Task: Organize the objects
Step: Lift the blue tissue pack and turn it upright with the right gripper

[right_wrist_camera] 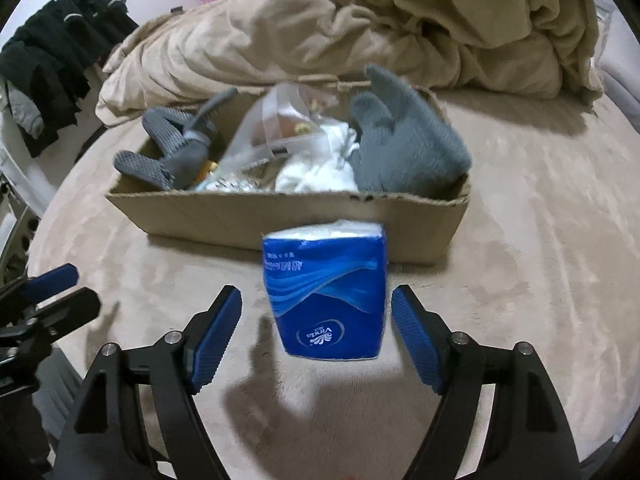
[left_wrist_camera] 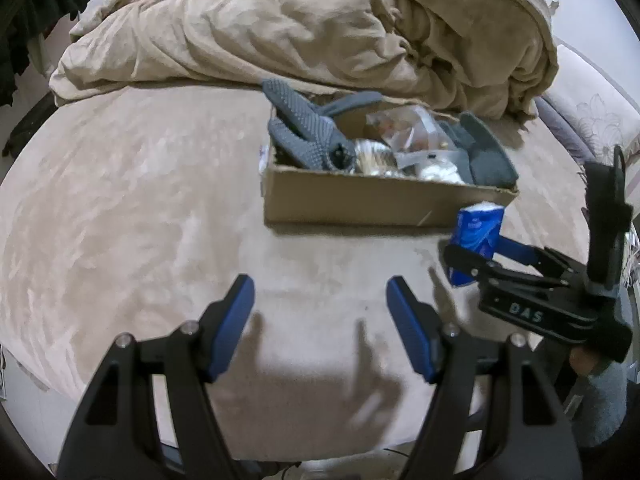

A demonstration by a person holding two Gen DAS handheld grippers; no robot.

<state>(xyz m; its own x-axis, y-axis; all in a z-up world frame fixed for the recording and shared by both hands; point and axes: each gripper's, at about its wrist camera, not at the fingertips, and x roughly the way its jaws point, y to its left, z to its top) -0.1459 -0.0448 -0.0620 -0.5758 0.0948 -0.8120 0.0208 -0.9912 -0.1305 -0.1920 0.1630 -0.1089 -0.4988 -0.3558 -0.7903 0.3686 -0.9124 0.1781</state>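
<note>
Your right gripper (right_wrist_camera: 316,320) brackets the tissue pack (right_wrist_camera: 326,292) with jaws apart, positioned to clamp it for the box (right_wrist_camera: 288,216); left gripper (left_wrist_camera: 320,320) idles, jaws apart.

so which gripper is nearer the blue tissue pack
Right. The right gripper straddles the tissue pack, open fingers on either side; the left gripper hangs open over bare bed, off to the pack's left.
</note>
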